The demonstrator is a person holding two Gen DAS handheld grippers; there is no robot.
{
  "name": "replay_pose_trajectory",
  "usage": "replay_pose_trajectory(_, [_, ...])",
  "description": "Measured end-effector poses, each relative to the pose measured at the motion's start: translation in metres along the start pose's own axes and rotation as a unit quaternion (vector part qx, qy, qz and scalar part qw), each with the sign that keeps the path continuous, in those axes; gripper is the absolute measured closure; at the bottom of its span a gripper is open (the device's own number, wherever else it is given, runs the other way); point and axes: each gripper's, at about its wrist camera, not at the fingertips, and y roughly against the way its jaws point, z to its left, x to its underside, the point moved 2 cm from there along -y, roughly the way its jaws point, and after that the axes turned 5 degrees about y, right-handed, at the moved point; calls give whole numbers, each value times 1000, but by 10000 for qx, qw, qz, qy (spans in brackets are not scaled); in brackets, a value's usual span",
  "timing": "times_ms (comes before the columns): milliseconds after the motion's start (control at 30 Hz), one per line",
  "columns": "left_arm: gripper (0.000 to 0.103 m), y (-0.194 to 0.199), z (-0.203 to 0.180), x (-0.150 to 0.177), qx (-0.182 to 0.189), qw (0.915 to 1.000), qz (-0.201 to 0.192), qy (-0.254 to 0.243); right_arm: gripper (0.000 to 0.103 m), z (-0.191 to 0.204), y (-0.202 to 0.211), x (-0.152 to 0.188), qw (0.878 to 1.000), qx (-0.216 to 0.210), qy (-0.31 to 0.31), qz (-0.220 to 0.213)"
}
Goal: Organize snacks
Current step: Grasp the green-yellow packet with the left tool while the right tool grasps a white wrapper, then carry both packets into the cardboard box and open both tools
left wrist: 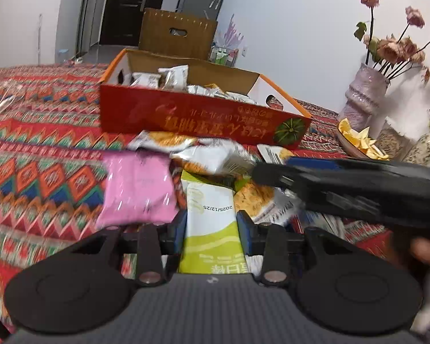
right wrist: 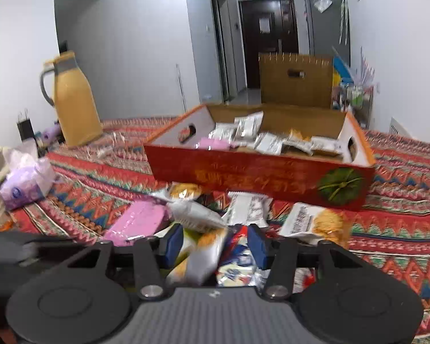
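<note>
A red open cardboard box holds several snack packets; it also shows in the right wrist view. A pile of loose packets lies in front of it. My left gripper straddles a white-and-green packet, jaws touching its sides. A pink packet lies to its left. My right gripper hangs over the pile, jaws apart around a white-and-orange packet and a blue-and-red packet. The right gripper's body reaches in from the right in the left wrist view.
A patterned red cloth covers the table. A yellow thermos jug and purple tissue pack stand at left. A vase of dried flowers and a bowl of chips stand at right. A brown box flap rises behind.
</note>
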Motion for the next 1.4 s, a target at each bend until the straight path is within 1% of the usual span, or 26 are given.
replay_pose_trajectory(33, [66,9,2,5,29,10000,-38,21,58,4,-6,2,9999,-3,73,76])
replay_pose_trajectory(100, [66,25,6,13,-51,9999,-120,54,68,12,-16,8,9994,59,259,222])
replay_pose_trajectory(133, [66,32,8,16,-101,9998,-158,79,70,16,-18,12,9988,123,379,277])
replay_pose_trajectory(200, [66,46,10,24,-211,9995,-210,108,72,27,-13,18,9967,254,727,272])
replay_pose_trajectory(233, [66,52,11,27,-262,9993,-244,115,79,31,-9,21,9954,271,869,283])
replay_pose_trajectory(267, [66,58,11,29,-311,9991,-252,131,83,34,-3,24,9952,247,914,266])
replay_pose_trajectory(367, [66,76,12,35,-386,9985,-319,199,83,37,17,30,9973,91,728,77])
replay_pose_trajectory(467, [66,94,7,41,-494,9977,-427,205,83,37,53,33,9983,112,505,-281])
replay_pose_trajectory(600, [66,118,-9,50,-446,9974,-551,163,83,34,116,43,9966,151,171,-789])
replay_pose_trajectory(700, [66,133,-24,60,-362,9975,-607,79,83,29,159,59,9949,213,31,-986])
replay_pose_trajectory(767, [66,141,-33,67,-290,9977,-608,18,83,23,181,72,9946,343,-62,-979])
replay_pose_trajectory(833, [66,145,-42,71,-242,9979,-600,-35,83,16,192,85,9948,431,-195,-903])
replay_pose_trajectory(1000, [66,147,-57,72,-237,9978,-610,-135,83,-4,203,107,9938,566,-527,-802])
replay_pose_trajectory(1100, [66,142,-59,65,-244,9978,-605,-118,83,-12,199,107,9935,541,-565,-825])
replay_pose_trajectory(1200, [66,132,-57,47,-238,9977,-625,-121,83,-20,187,98,9937,491,-556,-843])
replay_pose_trajectory(1300, [66,115,-51,6,-152,9967,-785,-151,83,-33,172,74,9944,396,-388,-902])
replay_pose_trajectory(1400, [65,84,-42,-51,-207,9952,-941,-188,83,-52,152,36,9943,227,-273,-1009])
